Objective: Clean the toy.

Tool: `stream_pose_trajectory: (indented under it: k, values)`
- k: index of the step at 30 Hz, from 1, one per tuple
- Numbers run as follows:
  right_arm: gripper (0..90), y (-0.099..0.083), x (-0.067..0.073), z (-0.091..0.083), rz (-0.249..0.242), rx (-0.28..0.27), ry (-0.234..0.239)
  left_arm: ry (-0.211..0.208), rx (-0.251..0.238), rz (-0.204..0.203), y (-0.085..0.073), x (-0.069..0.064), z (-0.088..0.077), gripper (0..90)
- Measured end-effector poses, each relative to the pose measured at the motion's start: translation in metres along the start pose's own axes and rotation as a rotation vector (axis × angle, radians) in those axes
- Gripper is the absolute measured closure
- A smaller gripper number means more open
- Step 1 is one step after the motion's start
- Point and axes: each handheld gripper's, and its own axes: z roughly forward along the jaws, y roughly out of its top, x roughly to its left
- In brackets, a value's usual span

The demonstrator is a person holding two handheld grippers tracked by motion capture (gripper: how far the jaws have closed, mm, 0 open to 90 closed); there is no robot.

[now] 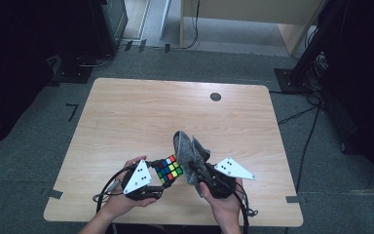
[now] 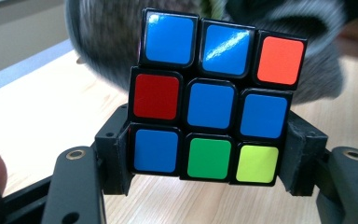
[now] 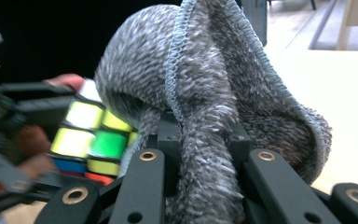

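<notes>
Low in the high view, near the table's [image 1: 126, 112] front edge, the left gripper [image 1: 159, 176] clamps a cube [image 1: 169, 169] and the right gripper [image 1: 198, 171] pinches a grey cloth [image 1: 189, 153]. Cube and cloth sit side by side just below the middle of the frame, the cloth standing up and to the right of the cube, very close to it; whether they touch cannot be told.

From the left gripper view, the cube [image 2: 216, 95] sits at the centre, its bottom row squeezed between the two black jaws, which press on its left and right sides. Its facing side shows mostly blue squares, with red, orange, green and yellow ones. Blurred cloth [image 2: 107, 42] hangs behind it at the top.

From the right gripper view, the jaws are nearly together with a thick fold of cloth [image 3: 214, 107] bunched between them and billowing upward. At the left edge, the cube [image 3: 95, 140] shows yellow and green squares, held by the left gripper [image 3: 23, 140].
</notes>
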Motion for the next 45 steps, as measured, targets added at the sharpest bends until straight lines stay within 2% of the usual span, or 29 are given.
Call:
stream_pose_trajectory:
  k: [4,6,8,10,14,16,20,23,26,29,31,33,35,40,43,45]
  values:
    - [75.1,0.008,0.023,-0.002,-0.047,-0.024,0.094,0.002,0.016,-0.010,-0.001,0.000,0.003,33.8]
    - [74.9,0.008,0.035,0.000,-0.068,-0.011,0.129,-0.006,0.006,-0.010,0.000,-0.002,0.003,33.8]
    - [74.9,0.005,0.040,0.004,-0.063,0.004,0.150,-0.008,0.003,-0.010,0.003,-0.003,0.001,33.8]
    - [74.8,0.002,0.039,0.005,-0.052,-0.006,0.152,0.001,0.008,0.001,0.004,-0.002,-0.001,33.9]
    - [74.8,0.001,0.027,0.004,-0.036,-0.012,0.118,-0.016,-0.026,-0.001,0.005,-0.002,-0.006,33.8]
    - [74.8,0.000,0.020,0.004,-0.048,-0.006,0.072,-0.020,-0.032,0.004,0.007,-0.003,-0.007,33.8]
    - [74.8,0.000,0.003,0.002,-0.002,0.017,-0.015,-0.027,-0.043,-0.001,0.007,-0.001,-0.007,33.8]
    - [74.7,0.003,0.001,-0.003,0.029,-0.012,-0.002,-0.017,-0.011,-0.011,0.004,0.001,-0.004,33.8]
    - [74.5,0.008,0.017,-0.006,0.002,-0.033,0.063,-0.002,0.021,-0.014,0.003,0.001,0.000,33.8]
    - [74.4,0.009,0.038,-0.003,-0.054,-0.026,0.128,-0.007,0.019,-0.029,0.004,-0.001,0.001,33.8]
    - [74.4,0.006,0.046,0.001,-0.071,-0.007,0.139,-0.009,0.007,-0.019,0.006,-0.002,-0.002,33.8]
    - [74.4,0.003,0.045,0.003,-0.065,-0.015,0.142,-0.002,0.002,-0.009,0.007,-0.002,-0.004,33.9]
    - [74.4,0.002,0.038,0.002,-0.039,-0.024,0.130,-0.025,-0.018,-0.013,0.007,-0.001,-0.007,33.9]
    - [74.3,0.001,0.020,0.001,-0.036,-0.017,0.036,-0.039,-0.047,-0.009,0.010,-0.002,-0.010,33.9]
    - [74.3,0.000,0.006,0.001,0.003,0.002,-0.012,-0.056,-0.068,-0.015,0.011,-0.002,-0.012,33.9]
    - [74.2,0.000,0.001,-0.001,0.036,0.000,-0.016,-0.050,-0.065,-0.014,0.010,0.000,-0.011,33.9]
